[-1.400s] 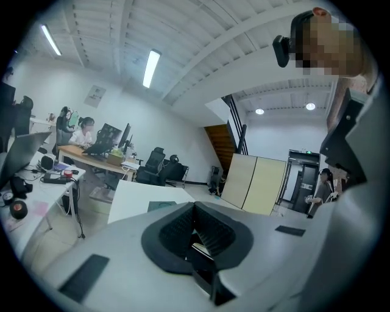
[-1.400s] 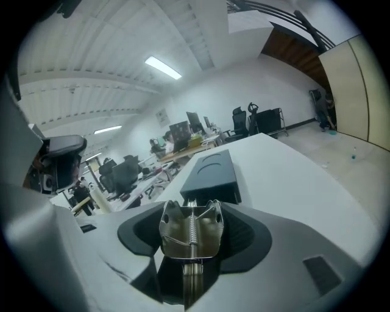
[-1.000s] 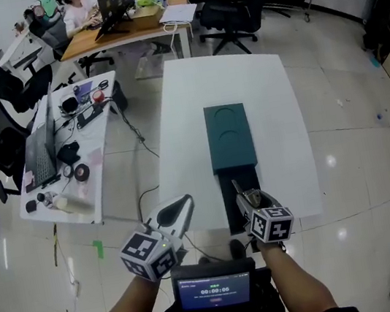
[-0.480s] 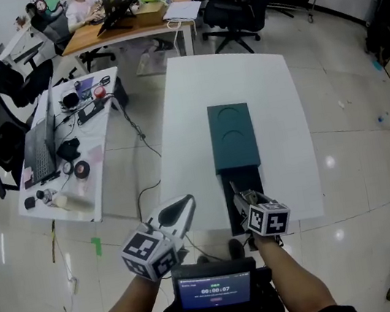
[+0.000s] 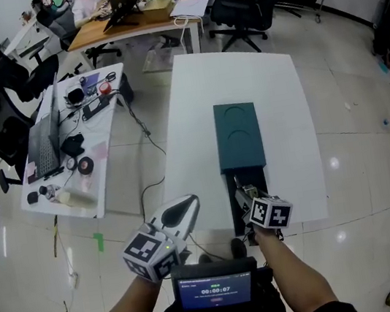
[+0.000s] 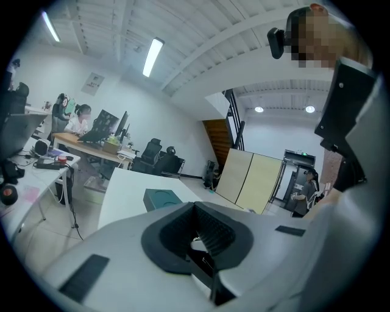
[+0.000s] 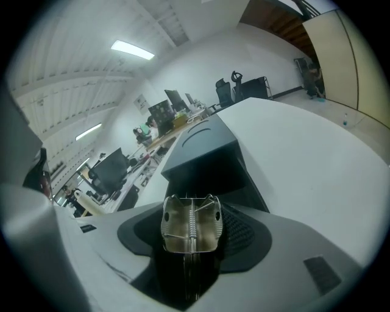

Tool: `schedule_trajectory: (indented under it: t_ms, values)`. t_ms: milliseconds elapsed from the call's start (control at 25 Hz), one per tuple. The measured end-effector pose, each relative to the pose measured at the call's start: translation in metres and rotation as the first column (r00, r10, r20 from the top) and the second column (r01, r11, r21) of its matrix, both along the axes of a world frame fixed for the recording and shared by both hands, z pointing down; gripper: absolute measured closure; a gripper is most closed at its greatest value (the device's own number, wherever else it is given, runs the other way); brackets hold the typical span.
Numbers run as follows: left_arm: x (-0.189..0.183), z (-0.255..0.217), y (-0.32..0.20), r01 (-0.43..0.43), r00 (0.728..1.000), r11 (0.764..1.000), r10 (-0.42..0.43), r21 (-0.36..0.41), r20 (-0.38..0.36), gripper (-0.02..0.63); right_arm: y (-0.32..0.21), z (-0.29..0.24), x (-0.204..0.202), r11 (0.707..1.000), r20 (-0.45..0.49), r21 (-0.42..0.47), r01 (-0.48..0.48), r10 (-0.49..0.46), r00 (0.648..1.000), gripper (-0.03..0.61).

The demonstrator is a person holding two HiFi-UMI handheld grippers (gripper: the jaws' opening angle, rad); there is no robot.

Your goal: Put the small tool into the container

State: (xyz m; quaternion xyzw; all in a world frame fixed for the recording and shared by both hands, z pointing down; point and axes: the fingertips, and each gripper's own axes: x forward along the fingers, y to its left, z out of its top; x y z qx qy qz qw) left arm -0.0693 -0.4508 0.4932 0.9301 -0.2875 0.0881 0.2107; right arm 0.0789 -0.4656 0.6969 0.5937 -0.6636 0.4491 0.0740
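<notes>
The long dark-green box-shaped container [image 5: 238, 137] lies lengthwise on the middle of the white rectangular desk [image 5: 273, 94] before me, its open black end [image 5: 236, 213] nearest me. My right tongs [image 5: 239, 185] hang over that end with the small metal spring clip [image 7: 191, 224] between them. My left tongs [image 5: 187, 203] are at the desk's near left corner.

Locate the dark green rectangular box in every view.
Head view: dark green rectangular box, centre, on the white table.
Left gripper view: box left of centre, above the jaws.
Right gripper view: box at centre, beyond the gripped silver metal clip.
Shared landmark: the white table under it.
</notes>
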Motion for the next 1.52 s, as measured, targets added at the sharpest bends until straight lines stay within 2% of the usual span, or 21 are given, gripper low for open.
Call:
schedule_trajectory:
  t_ms: [640, 880, 1040, 1120, 1320, 1440, 1520]
  values:
    - [0.005, -0.002, 0.001, 0.034, 0.999, 0.999, -0.035, 0.007, 0.028, 0.601, -0.024, -0.001, 0.005, 0.996, 0.114, 0.068, -0.051, 0.043, 0.992, 0.331]
    - [0.008, -0.003, 0.007, 0.035, 0.999, 0.999, -0.035, 0.01, 0.035, 0.601, -0.02, -0.001, 0.004, 0.998, 0.061, 0.066, -0.007, 0.003, 0.998, 0.315]
    - [0.015, -0.008, 0.012, 0.03, 0.999, 1.0, -0.03, 0.009, 0.032, 0.601, -0.018, -0.01, 0.0, 0.996, 0.03, 0.085, 0.037, -0.04, 0.999, 0.226]
    - [0.019, -0.009, 0.016, 0.023, 0.999, 1.0, -0.023, 0.011, 0.03, 0.601, -0.017, -0.016, 0.005, 0.994, -0.001, 0.097, 0.046, -0.046, 0.999, 0.224]
    - [0.027, -0.007, 0.024, 0.013, 1.0, 1.0, -0.013, 0.009, 0.027, 0.601, -0.007, -0.016, 0.003, 0.995, 0.019, 0.069, 0.073, -0.074, 0.997, 0.225]
    - [0.031, -0.006, 0.028, 0.006, 1.0, 1.0, -0.006, 0.008, 0.028, 0.601, 0.001, -0.016, 0.004, 0.993, -0.058, 0.054, 0.105, -0.102, 0.993, 0.228]
    - [0.033, -0.006, 0.029, 0.004, 1.0, 1.0, -0.005, 0.006, 0.03, 0.601, 0.002, -0.014, 0.006, 0.993, -0.102, 0.045, 0.111, -0.106, 0.989, 0.254]
